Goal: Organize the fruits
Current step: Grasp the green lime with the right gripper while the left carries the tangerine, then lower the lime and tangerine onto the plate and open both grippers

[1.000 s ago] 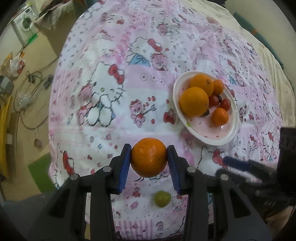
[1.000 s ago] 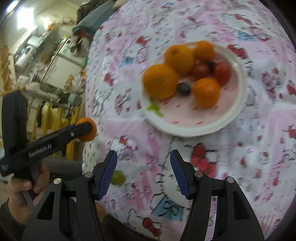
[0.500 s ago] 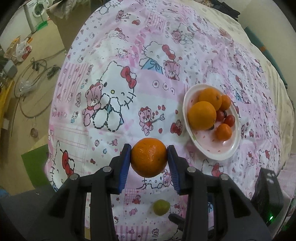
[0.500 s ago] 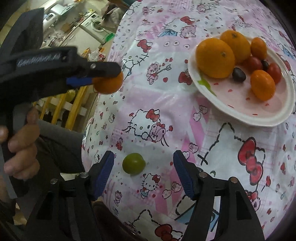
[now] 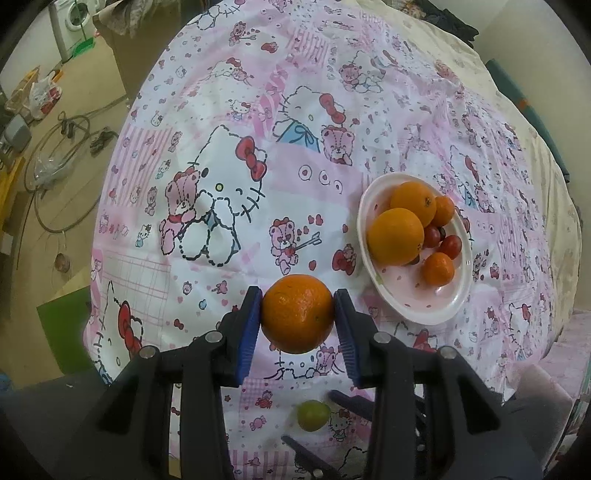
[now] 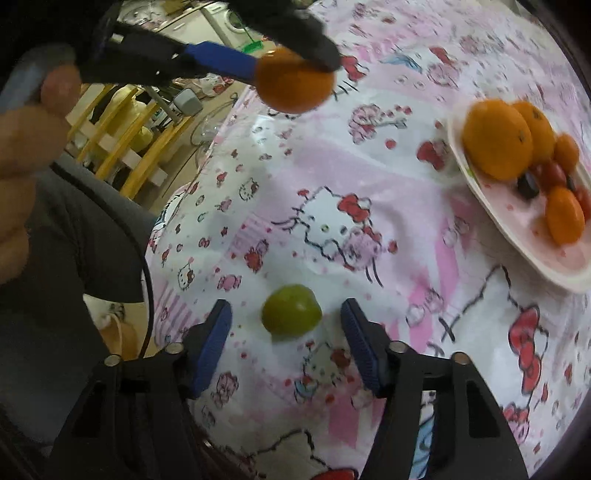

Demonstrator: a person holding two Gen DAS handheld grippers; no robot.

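Observation:
My left gripper (image 5: 297,317) is shut on an orange (image 5: 297,313) and holds it above the Hello Kitty cloth, left of and nearer than the white plate (image 5: 448,308). The plate holds two oranges, small tangerines and red and dark small fruits; it also shows in the right wrist view (image 6: 517,236). My right gripper (image 6: 286,321) is open, low over the cloth, its blue pads either side of a small green fruit (image 6: 291,311) without touching it. The green fruit (image 5: 313,415) lies below the held orange, which also shows in the right wrist view (image 6: 294,84).
The pink-and-white printed cloth (image 5: 229,184) covers a rounded table whose near edge drops off by the person's lap (image 6: 74,258). The floor at the left holds cables (image 5: 59,147), bags and a washing machine (image 5: 72,27).
My right gripper has swung left and down from the plate to straddle the green fruit. My left gripper, still holding the orange, has risen and pulled back a little.

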